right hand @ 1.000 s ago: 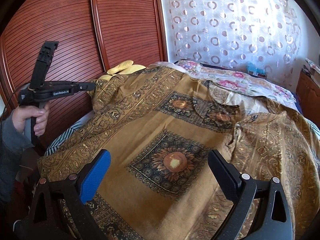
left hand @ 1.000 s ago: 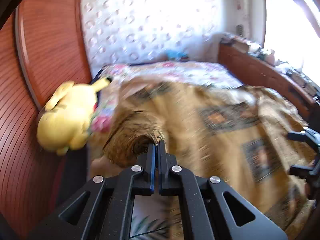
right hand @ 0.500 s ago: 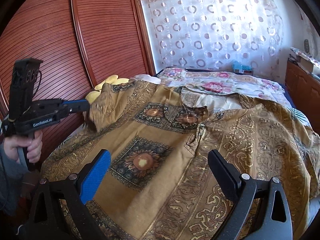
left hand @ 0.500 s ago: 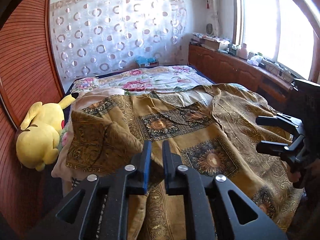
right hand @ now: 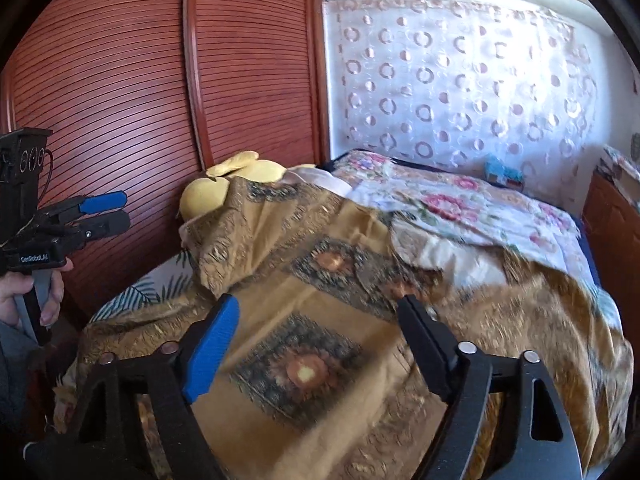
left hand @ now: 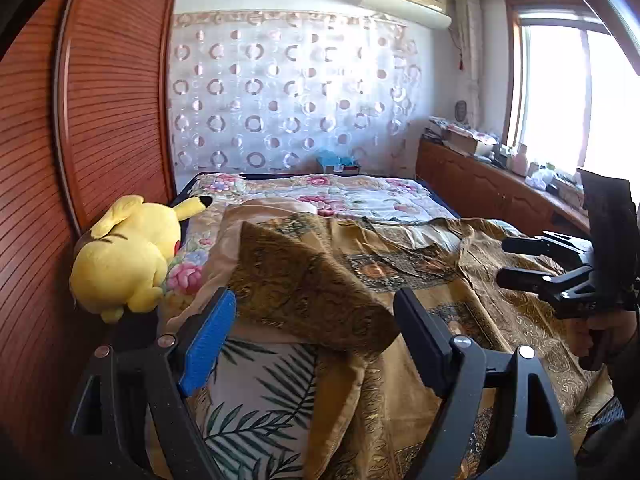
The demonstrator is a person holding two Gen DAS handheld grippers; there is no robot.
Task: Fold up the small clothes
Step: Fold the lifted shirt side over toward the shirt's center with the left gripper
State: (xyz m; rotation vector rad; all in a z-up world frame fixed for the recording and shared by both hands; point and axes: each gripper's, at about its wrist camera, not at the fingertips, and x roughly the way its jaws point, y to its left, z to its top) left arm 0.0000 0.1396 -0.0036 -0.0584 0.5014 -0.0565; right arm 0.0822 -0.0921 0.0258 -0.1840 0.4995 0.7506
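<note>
The bed (left hand: 360, 196) carries a brown patterned garment (right hand: 320, 320) spread across most of it, with one corner flap (left hand: 312, 280) turned over onto the body near the yellow plush (left hand: 124, 256). That looks like a first fold only; the far side is unfolded, so most of the folding seems left. The left hand-held gripper (left hand: 316, 320) hovers over the flap, jaws apart and empty. The right hand-held gripper (right hand: 316, 328) is likewise spread wide, gripping nothing.
</note>
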